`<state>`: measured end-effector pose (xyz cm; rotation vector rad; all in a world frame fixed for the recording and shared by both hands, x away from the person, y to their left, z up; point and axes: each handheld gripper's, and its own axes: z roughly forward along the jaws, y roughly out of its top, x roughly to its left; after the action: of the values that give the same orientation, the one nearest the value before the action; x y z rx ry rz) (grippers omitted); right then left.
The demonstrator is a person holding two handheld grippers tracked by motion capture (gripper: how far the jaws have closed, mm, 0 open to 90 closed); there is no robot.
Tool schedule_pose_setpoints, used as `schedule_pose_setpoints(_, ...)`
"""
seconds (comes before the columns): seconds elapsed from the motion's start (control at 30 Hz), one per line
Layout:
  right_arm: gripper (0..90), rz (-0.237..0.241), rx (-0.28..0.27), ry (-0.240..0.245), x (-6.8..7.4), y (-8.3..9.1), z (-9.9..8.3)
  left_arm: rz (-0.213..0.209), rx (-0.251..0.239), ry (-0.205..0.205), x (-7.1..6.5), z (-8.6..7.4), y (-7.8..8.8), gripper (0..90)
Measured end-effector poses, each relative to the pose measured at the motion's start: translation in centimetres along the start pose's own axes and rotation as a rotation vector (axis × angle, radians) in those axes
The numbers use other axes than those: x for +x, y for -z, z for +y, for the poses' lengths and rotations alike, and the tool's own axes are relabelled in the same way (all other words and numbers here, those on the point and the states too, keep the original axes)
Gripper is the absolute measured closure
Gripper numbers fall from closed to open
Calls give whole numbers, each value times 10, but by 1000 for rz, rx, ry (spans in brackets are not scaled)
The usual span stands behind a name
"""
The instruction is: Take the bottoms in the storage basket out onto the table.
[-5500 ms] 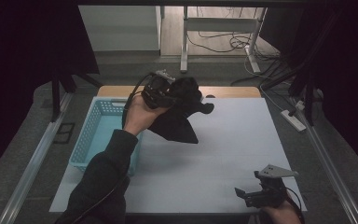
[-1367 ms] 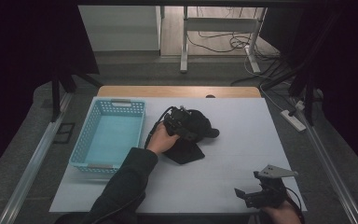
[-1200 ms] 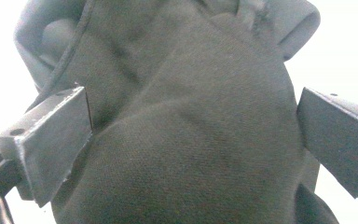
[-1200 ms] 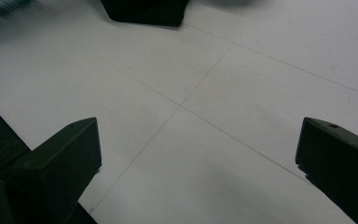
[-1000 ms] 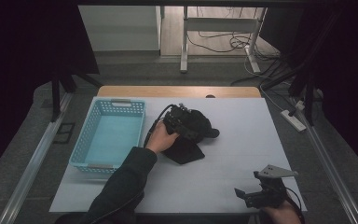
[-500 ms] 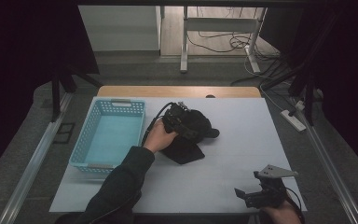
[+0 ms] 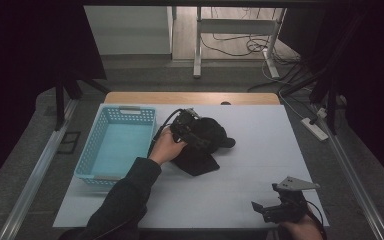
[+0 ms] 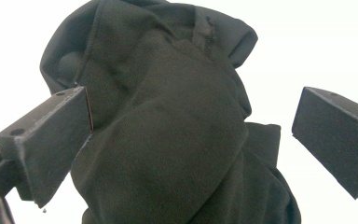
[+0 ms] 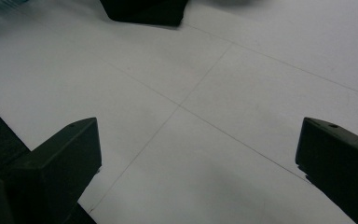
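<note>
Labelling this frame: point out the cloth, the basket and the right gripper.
cloth [image 8: 177, 140]: left gripper view, its bunched middle.
basket [image 7: 129, 108]: high view, far rim.
right gripper [image 7: 257, 206]: high view, between its fingertips.

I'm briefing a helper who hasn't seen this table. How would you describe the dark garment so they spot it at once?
On the white table, look just right of the light blue basket. The black garment lies crumpled there under the left claw, whose jaws stand open around it. It is the only soft, dark heap on the table.
</note>
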<state>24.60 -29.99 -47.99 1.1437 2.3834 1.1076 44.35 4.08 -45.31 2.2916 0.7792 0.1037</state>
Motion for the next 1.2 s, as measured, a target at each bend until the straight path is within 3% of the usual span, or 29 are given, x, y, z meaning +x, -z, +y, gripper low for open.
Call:
schedule_pose_setpoints(0.3,3,-3,1,-3,0,0,0,-1,-27,-13,0,-6,10,0)
schedule_pose_setpoints(1.2,3,-4,5,-15,-1,-1,0,6,-58,3,-1,-32,31,0)
